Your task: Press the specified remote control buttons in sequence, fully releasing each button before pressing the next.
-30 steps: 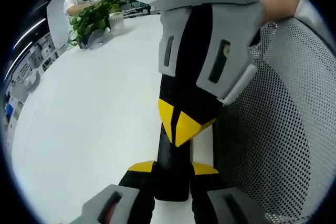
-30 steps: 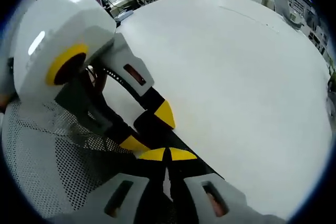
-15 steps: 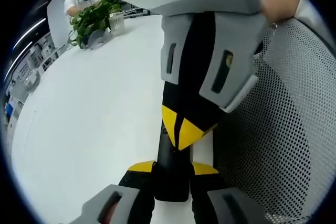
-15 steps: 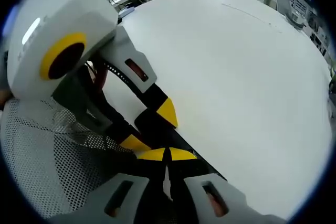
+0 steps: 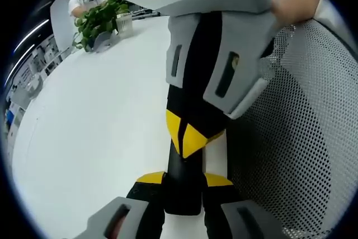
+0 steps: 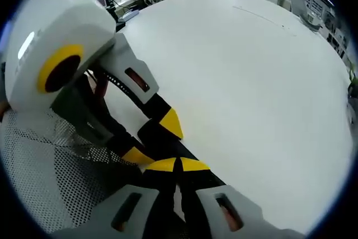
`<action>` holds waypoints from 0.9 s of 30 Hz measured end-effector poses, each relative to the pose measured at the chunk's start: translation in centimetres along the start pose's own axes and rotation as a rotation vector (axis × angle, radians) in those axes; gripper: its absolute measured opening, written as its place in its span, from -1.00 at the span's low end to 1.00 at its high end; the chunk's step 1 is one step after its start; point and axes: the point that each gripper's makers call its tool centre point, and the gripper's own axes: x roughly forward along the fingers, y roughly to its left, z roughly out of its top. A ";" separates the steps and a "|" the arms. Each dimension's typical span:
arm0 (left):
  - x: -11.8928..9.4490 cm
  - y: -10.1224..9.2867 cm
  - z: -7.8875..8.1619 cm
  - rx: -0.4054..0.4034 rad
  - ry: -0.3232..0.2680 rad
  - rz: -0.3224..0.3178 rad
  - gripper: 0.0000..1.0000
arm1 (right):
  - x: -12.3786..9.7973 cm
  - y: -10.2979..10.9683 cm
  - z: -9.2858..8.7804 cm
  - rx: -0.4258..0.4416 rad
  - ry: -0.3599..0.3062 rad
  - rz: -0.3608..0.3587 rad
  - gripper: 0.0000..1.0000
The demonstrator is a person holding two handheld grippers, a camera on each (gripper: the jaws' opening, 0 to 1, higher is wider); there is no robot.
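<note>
Clamped between the yellow-tipped jaws of the left gripper (image 5: pixel 183 178) is a slim black remote control (image 5: pixel 182 186), seen end-on in the left gripper view and held above the white table (image 5: pixel 95 121). The right gripper (image 5: pixel 187 138) is seen reaching in from above in that view, its yellow tips drawn together to a point that sits on or just over the remote's upper face; actual contact cannot be told. No buttons can be made out on the remote.

In the right gripper view, the right gripper (image 6: pixel 178 166) is shown with jaws pressed together, nothing between them, the tips set over the dark remote control (image 6: pixel 190 186), which runs down to the right. The left gripper (image 6: pixel 152 139) is seen entering from the left, its yellow tips on either side of the remote's far end.

A white perforated mesh surface (image 5: pixel 302 138) is noted just beside the grippers, at right in the left gripper view, and at lower left (image 6: pixel 39 177) in the right gripper view. A potted green plant (image 5: pixel 102 18) is noted at the far edge of the table. A hand (image 5: pixel 293 4) is glimpsed behind the right gripper's body.
</note>
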 end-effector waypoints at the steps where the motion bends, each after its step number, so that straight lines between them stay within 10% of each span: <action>1: 0.0 0.0 0.0 -0.001 -0.001 0.000 -0.51 | 0.0 0.0 0.0 0.000 -0.001 0.001 -1.00; 27: -0.3 -0.2 0.2 -0.022 -0.023 -0.006 -0.48 | -0.1 0.0 -0.5 -0.114 0.022 -0.037 -1.00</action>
